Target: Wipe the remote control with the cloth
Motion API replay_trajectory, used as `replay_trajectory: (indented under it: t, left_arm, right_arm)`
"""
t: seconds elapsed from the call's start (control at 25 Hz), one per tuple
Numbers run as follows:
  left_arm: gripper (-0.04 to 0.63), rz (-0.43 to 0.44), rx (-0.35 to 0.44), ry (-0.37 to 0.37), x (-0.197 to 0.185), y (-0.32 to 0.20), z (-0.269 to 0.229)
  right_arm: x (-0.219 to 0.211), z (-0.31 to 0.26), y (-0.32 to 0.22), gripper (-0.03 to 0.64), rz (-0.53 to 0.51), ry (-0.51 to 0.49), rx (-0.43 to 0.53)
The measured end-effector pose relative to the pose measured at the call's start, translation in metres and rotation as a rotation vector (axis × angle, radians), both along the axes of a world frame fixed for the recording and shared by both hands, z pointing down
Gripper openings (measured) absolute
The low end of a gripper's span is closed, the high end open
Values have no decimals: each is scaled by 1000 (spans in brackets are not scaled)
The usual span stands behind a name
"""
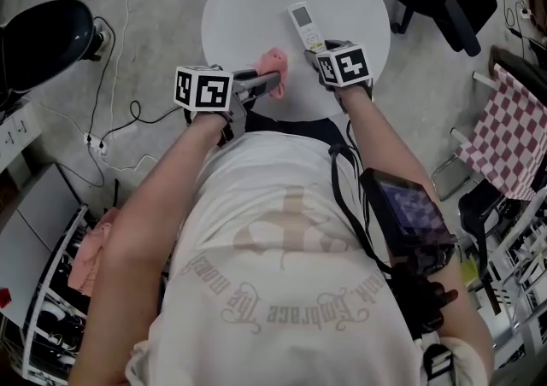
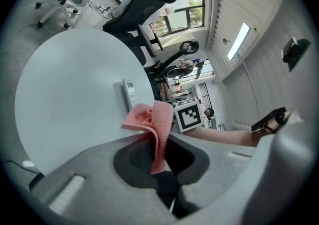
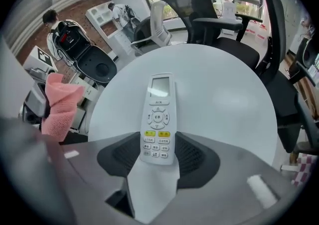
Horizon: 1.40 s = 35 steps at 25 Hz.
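**One cloth (image 2: 152, 119) pinched, one remote control (image 3: 158, 114) straddled**

My left tongs (image 2: 158, 142) are pinching the pink cloth above the round white counter (image 1: 248, 0). My right tongs (image 3: 158, 152) stand spread around the lower end of the remote control, which lies flat on the counter. The pads (image 3: 194, 158) seem not to press it.

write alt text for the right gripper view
A white remote control lies on a round white table, its lower end between the open jaws of the right gripper. A pink cloth shows at the left edge; office chairs stand behind the table.
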<state>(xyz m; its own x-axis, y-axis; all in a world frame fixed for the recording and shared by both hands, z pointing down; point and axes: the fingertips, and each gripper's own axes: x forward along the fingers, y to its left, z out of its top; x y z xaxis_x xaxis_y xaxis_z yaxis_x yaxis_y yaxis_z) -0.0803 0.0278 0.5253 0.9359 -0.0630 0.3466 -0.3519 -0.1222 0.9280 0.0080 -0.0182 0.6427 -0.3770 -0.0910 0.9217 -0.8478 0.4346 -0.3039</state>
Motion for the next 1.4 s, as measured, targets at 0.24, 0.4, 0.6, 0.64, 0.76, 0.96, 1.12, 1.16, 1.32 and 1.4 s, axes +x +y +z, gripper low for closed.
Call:
replay_trajectory:
  t: [0.24,0.4,0.6,0.64,0.76,0.96,1.12,1.16,1.32,1.4]
  left_arm:
    - [32,-12,14,-8,-3,2,-4]
    - [32,-16,27,-15,-2,1,-7]
    - [32,-23,76,-21,-2,-5,-17]
    - [32,-26,94,-32,-4,-6,-19]
    - [32,-56,170,-74,-10,-19,-24]
    - [32,-93,298,-102,-16,-43,-42]
    - [32,-62,411,-120,-16,-51,-58]
    - [32,-53,438,-125,-15,-51,-61]
    - [32,-12,542,-135,-8,-57,-75]
    - [32,13,579,-133,-3,-60,-82]
  right_arm:
    - [2,3,0,230,-18,47,19]
    - [8,2,0,232,-26,64,45]
    - [14,-23,-5,219,33,26,120]
    - [16,-31,-7,189,53,15,143]
    - [24,-58,-12,3,101,7,225]
    - [28,-104,-18,4,111,-32,352]
    - [24,-149,-25,5,163,-139,473]
    - [23,-160,-25,5,175,-169,501]
    - [23,-195,-26,5,219,-257,601]
    - [26,-208,-26,5,237,-282,635]
